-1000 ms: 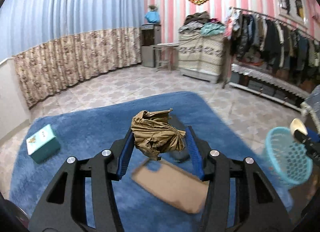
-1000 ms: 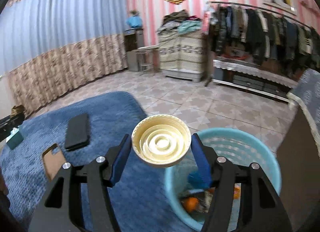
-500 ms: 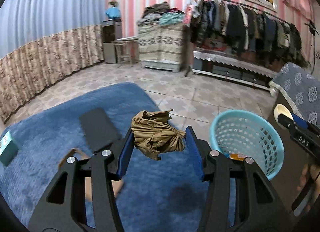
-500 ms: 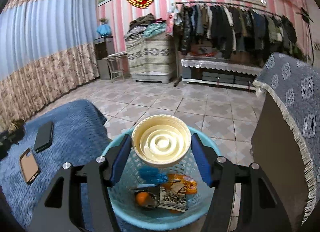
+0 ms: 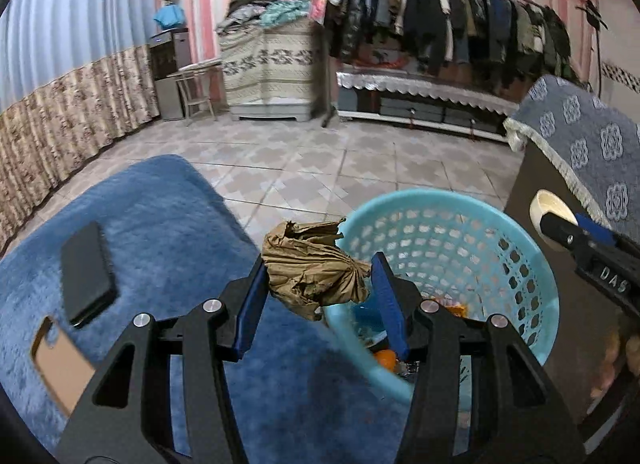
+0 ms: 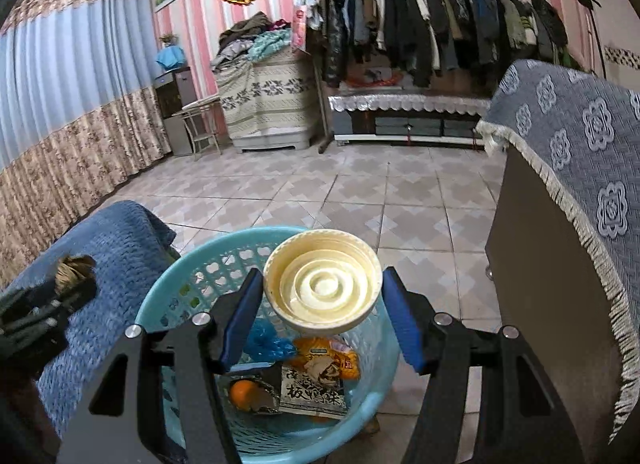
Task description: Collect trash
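Note:
My left gripper point(image 5: 318, 284) is shut on a crumpled brown paper bag point(image 5: 312, 272) and holds it over the near left rim of a light blue trash basket point(image 5: 500, 232). My right gripper point(image 6: 322, 306) is shut on a cream round plastic lid point(image 6: 322, 284), held above the same basket point(image 6: 192, 284). Inside the basket lie a snack wrapper point(image 6: 312, 384), an orange point(image 6: 244, 390) and blue plastic point(image 6: 266, 342). The right gripper with the lid also shows at the right of the left wrist view point(image 5: 560, 223).
A blue rug point(image 5: 152, 215) holds a black phone point(image 5: 86, 272) and a tan phone case point(image 5: 60, 368). A dark cabinet under a grey patterned cloth point(image 6: 568, 143) stands right of the basket. Tiled floor point(image 6: 360, 191), a clothes rack and curtains lie beyond.
Both grippers swung right toward the basket. The left one now holds the paper bag at the basket's rim; the right one holds the lid over the basket's inside.

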{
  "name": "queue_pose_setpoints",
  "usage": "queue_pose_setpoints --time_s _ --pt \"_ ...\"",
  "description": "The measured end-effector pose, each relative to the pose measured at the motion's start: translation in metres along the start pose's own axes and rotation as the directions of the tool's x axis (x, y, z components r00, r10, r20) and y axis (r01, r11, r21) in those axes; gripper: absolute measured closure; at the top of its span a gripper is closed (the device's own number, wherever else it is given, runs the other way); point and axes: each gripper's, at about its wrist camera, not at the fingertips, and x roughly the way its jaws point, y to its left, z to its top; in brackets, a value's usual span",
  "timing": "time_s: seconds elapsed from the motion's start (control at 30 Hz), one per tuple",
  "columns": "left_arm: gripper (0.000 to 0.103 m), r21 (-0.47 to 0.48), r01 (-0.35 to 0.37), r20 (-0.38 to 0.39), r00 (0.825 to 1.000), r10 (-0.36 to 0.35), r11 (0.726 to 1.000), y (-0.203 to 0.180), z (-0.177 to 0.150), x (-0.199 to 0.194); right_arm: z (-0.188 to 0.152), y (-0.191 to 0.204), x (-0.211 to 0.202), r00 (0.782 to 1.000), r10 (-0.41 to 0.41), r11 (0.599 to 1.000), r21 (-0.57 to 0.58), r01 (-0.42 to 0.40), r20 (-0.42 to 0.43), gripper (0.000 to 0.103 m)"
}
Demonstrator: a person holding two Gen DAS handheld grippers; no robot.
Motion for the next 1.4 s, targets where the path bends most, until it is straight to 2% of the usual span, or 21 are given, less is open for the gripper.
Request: queue_pose_setpoints --time_s 0.23,0.4,0.53,0.73,0.87,1.07,1.2,1.23,1.3,1.4 --pt "0.051 0.028 0.06 -0.037 0.998 -0.059 0.998 -0.028 0.001 0.029 -0.002 -0.003 0.005 1.0 -0.013 1.0 -0.003 0.013 -0.014 0.042" --pt "0.045 0.051 0.06 -0.014 0.998 -0.059 0.997 -0.037 0.003 0.028 -0.003 -0.009 0.006 1.0 -0.021 1.0 0.019 0.021 -0.018 0.042" --pt "0.026 0.052 0.045 0.009 0.999 -0.046 0.998 -0.032 0.008 0.021 -0.003 -0.004 0.007 1.0 -0.012 1.0 0.01 0.012 -0.022 0.042" --pt "0.011 0.003 -0.008 0.038 0.999 0.008 1.0 -0.003 0.014 0.003 -0.002 0.005 0.01 1.0 0.0 1.0 -0.014 0.0 -0.026 0.042" --pt "0.006 -0.04 -0.048 0.071 0.996 0.051 0.998 0.017 0.01 -0.014 -0.003 0.019 0.015 1.0 0.018 0.999 -0.037 -0.019 -0.019 0.042" --pt "0.006 -0.087 -0.097 0.094 0.99 0.105 0.992 0.051 0.002 -0.04 -0.009 0.041 0.03 0.996 0.066 0.996 -0.054 -0.069 -0.055 0.042" --pt "0.006 -0.137 -0.139 0.091 0.984 0.152 0.981 0.075 -0.004 -0.052 -0.011 0.046 0.035 0.996 0.067 0.995 -0.063 -0.071 -0.067 0.041" --pt "0.005 -0.145 -0.15 0.089 0.983 0.164 0.978 0.079 -0.005 -0.054 -0.012 0.047 0.035 0.996 0.066 0.996 -0.061 -0.07 -0.067 0.04" --pt "0.005 -0.164 -0.176 0.085 0.978 0.192 0.971 0.089 -0.008 -0.059 -0.011 0.047 0.033 0.997 0.057 0.997 -0.054 -0.06 -0.056 0.029" --pt "0.005 -0.18 -0.188 0.095 0.974 0.208 0.965 0.099 -0.011 -0.068 -0.01 0.047 0.031 0.997 0.053 0.997 -0.049 -0.056 -0.053 0.026"
